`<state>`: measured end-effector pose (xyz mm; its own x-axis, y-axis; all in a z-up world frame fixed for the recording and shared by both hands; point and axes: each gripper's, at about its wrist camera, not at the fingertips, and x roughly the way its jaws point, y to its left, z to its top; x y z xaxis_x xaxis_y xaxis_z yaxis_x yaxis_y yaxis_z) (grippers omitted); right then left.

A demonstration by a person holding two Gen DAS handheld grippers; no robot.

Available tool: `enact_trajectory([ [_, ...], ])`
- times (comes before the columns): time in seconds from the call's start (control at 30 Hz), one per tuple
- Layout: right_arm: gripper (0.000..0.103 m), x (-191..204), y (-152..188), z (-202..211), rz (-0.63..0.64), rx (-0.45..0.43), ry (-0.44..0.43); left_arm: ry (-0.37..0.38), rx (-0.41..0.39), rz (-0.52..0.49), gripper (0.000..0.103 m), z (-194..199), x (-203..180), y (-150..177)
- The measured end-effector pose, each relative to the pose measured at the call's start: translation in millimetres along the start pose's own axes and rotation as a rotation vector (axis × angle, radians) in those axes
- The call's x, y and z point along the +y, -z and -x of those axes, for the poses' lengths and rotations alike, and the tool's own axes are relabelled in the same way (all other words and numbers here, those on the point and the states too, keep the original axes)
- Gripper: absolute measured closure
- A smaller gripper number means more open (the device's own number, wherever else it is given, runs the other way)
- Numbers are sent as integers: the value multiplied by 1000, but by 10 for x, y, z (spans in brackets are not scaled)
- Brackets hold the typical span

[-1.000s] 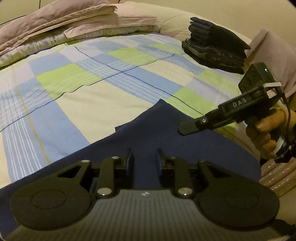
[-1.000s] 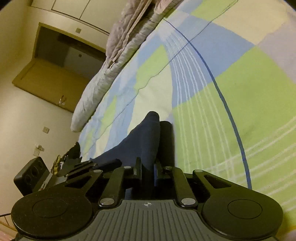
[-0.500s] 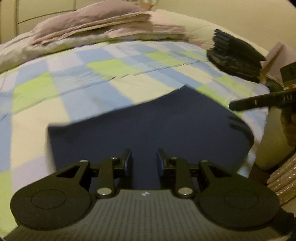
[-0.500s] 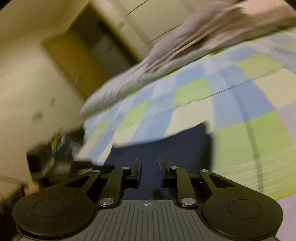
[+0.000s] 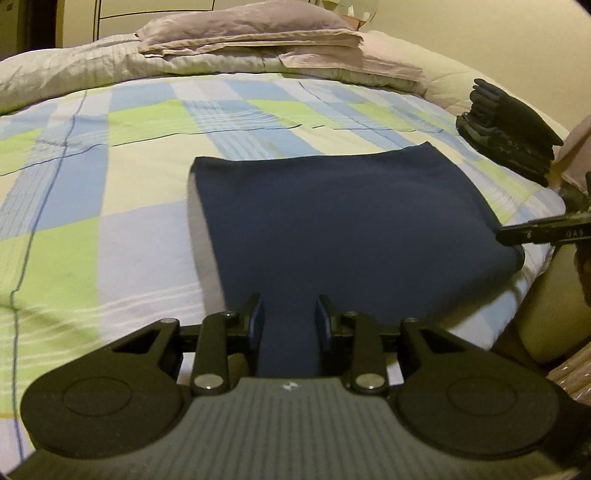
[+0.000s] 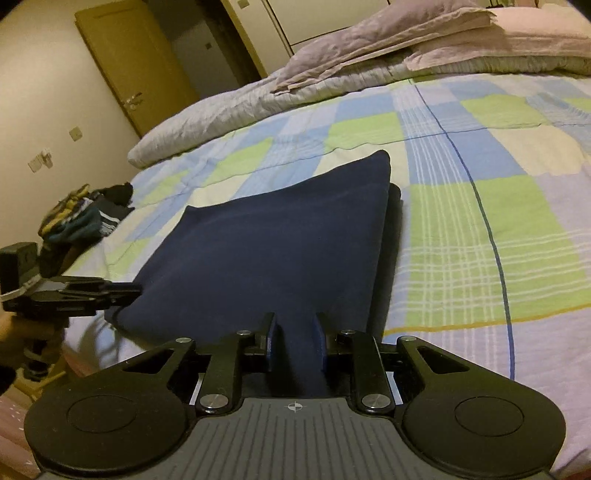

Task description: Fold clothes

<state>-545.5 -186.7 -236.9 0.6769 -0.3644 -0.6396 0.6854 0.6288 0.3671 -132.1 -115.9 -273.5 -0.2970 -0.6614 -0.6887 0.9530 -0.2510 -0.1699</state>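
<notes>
Navy garment [image 5: 343, 229] is spread flat on the checked bedsheet [image 5: 110, 206], its near edge pinched at one corner by the left gripper [image 5: 289, 317] and at the other by the right gripper [image 6: 294, 334], both clamped on cloth. A dark folded stack [image 5: 509, 122] is seen at 2 o'clock, pillows [image 5: 251, 29] at 12. Open sheet is left at 9 o'clock; the bed edge lies at 3.
</notes>
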Motion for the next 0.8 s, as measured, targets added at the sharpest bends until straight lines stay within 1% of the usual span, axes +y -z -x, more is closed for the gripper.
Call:
enact_trajectory([
  [0.07,81,81,-106,49,37,31,37,-5,-8,0,76,45,-11,5],
  [0.13,81,190,-204,105,76,22,73,-10,-17,1,77,91,-21,10],
  [0.17,81,252,-229,105,101,9,74,-12,-21,1,79,113,-27,13],
  [0.27,80,440,-281,82,181,-38,58,-23,-27,-7,79,165,-52,28],
  [0.3,79,472,-254,9,206,-19,61,-30,-22,-13,79,164,-59,45],
  [0.37,71,515,-169,-186,254,45,71,-41,-20,-14,79,170,-49,79],
  [0.47,70,551,-117,-264,270,52,93,-53,-21,-11,78,189,-28,115],
  [0.57,69,603,-222,-267,253,30,64,-45,-55,-2,79,210,-23,21],
  [0.63,69,664,-305,-330,276,36,62,-29,-68,-12,78,153,-78,-82],
  [0.73,69,753,-396,-535,336,78,83,-3,-66,-41,78,10,-169,-222],
  [0.8,69,730,-442,-655,342,123,72,16,-54,-66,78,-113,-230,-307],
])
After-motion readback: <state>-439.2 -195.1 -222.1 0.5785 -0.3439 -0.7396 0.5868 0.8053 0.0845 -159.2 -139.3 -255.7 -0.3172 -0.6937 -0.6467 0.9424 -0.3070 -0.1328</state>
